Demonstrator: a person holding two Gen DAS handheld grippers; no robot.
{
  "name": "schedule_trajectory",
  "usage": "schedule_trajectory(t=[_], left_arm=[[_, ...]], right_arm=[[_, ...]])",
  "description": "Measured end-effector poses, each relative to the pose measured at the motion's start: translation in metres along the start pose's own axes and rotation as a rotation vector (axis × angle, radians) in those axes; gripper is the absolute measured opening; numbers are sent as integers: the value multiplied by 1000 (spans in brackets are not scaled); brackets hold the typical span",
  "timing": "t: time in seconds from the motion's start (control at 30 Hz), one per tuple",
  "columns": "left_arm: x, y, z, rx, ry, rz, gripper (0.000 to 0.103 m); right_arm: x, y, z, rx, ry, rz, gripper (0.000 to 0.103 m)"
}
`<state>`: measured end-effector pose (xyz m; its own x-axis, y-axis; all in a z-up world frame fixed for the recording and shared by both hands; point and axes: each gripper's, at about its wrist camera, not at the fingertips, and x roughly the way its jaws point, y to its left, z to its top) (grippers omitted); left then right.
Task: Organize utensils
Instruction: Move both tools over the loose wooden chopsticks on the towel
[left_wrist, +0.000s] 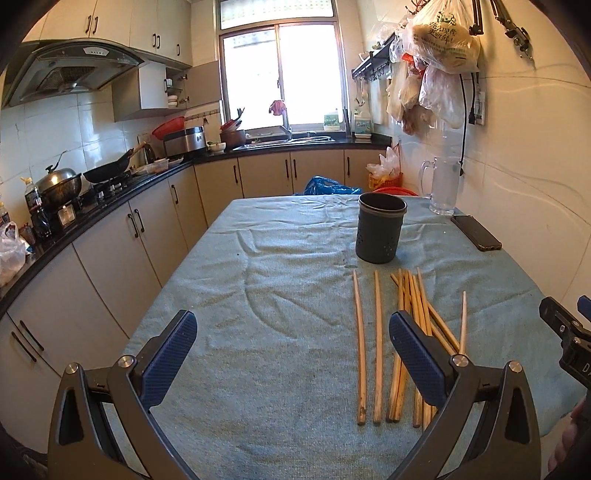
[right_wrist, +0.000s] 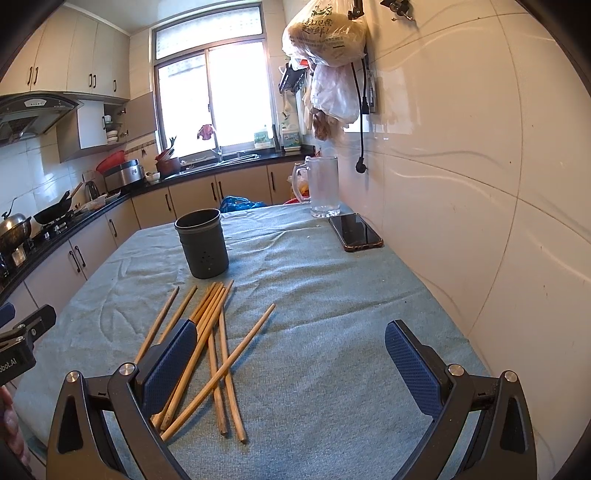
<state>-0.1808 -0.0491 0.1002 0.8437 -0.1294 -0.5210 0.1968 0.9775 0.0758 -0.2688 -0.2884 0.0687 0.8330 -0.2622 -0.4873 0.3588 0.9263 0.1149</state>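
Several wooden chopsticks (left_wrist: 412, 332) lie loose on the teal tablecloth (left_wrist: 266, 295), a separate pair (left_wrist: 367, 343) to their left. A dark grey utensil holder (left_wrist: 380, 227) stands upright and empty behind them. My left gripper (left_wrist: 291, 332) is open and empty above the cloth, left of the chopsticks, its right finger in front of them. In the right wrist view the chopsticks (right_wrist: 218, 347) lie in a crossed heap in front of the holder (right_wrist: 202, 243). My right gripper (right_wrist: 291, 339) is open and empty, its left finger over the heap.
A glass mug (right_wrist: 323, 186) and a black phone (right_wrist: 354, 232) lie at the back right by the tiled wall (right_wrist: 461, 184). Plastic bags (right_wrist: 327, 33) hang on the wall above. The kitchen counter with stove and pans (left_wrist: 103, 173) runs along the left.
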Motion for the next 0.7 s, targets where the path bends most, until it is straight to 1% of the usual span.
schedule_trajectory(t=[0.53,0.7], left_arm=[[6,2,-5,-7,20,-11,103],[12,0,-6,-5,37,-17,103]], right_arm=[[8,2,-2,-3,22,3,103],[14,3,-3,-7,34,8,103]])
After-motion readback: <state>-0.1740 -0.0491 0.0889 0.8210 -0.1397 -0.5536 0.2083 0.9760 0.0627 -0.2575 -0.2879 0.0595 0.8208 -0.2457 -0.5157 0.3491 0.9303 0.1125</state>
